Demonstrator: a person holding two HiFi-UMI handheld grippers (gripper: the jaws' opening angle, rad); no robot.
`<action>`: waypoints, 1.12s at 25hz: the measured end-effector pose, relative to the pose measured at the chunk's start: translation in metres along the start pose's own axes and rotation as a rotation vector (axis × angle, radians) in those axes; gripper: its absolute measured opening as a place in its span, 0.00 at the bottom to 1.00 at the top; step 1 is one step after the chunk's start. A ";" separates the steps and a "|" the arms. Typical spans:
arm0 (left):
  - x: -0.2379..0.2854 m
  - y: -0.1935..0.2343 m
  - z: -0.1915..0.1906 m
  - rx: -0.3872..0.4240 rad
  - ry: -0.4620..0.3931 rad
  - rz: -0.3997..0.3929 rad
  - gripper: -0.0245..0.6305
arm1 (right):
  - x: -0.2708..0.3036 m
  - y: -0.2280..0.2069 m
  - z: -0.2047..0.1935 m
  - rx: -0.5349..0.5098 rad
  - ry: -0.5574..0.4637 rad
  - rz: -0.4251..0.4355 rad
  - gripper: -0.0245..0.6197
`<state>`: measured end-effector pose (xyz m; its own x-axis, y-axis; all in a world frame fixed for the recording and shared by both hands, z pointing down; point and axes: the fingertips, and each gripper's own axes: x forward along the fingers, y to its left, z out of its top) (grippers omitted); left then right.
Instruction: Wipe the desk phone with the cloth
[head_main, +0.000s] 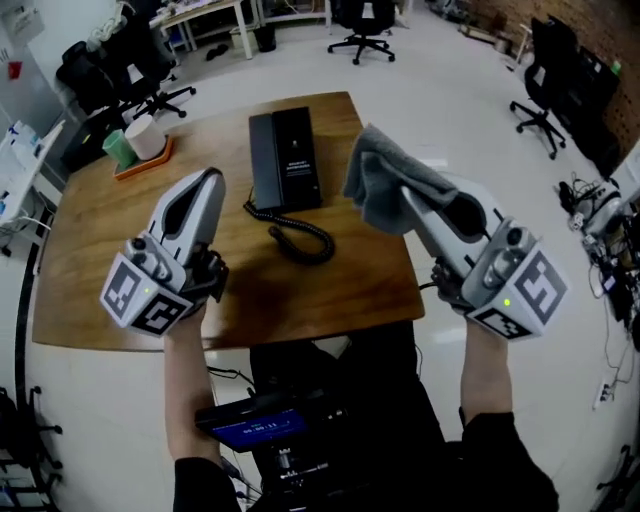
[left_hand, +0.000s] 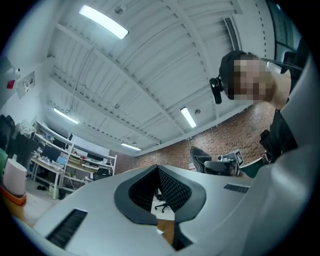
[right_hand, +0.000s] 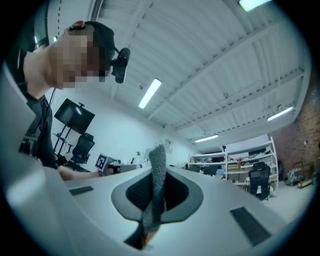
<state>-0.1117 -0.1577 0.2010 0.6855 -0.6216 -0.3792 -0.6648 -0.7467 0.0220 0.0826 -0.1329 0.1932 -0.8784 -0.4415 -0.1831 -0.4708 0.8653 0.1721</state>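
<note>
The black desk phone (head_main: 285, 158) lies on the far middle of the wooden table (head_main: 100, 270), and its coiled cord (head_main: 300, 238) trails toward me. My right gripper (head_main: 410, 195) is lifted above the table's right side, right of the phone. It is shut on a grey cloth (head_main: 385, 190), which bunches out past the jaws. In the right gripper view a strip of the cloth (right_hand: 156, 185) sticks up between the jaws. My left gripper (head_main: 210, 177) is raised left of the phone, shut with nothing in it, apart from the phone. Both gripper views point up at the ceiling.
A green cup and a white cup on an orange tray (head_main: 135, 145) stand at the table's far left corner. Office chairs (head_main: 362, 30) stand on the floor beyond the table and at the right (head_main: 545, 90). A cart with a screen (head_main: 262, 425) is by my legs.
</note>
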 end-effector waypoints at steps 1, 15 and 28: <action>0.000 -0.011 0.003 -0.026 -0.017 -0.019 0.02 | -0.009 0.000 0.006 0.007 -0.020 -0.008 0.08; 0.054 -0.118 -0.014 0.099 0.097 -0.077 0.02 | -0.062 -0.018 0.026 0.037 -0.124 0.019 0.08; 0.053 -0.123 -0.013 0.087 0.098 -0.151 0.02 | -0.031 0.013 0.011 -0.003 -0.073 0.081 0.07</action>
<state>0.0102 -0.1025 0.1900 0.8023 -0.5271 -0.2800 -0.5723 -0.8126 -0.1102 0.1042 -0.1055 0.1909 -0.9051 -0.3520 -0.2385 -0.3992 0.8966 0.1917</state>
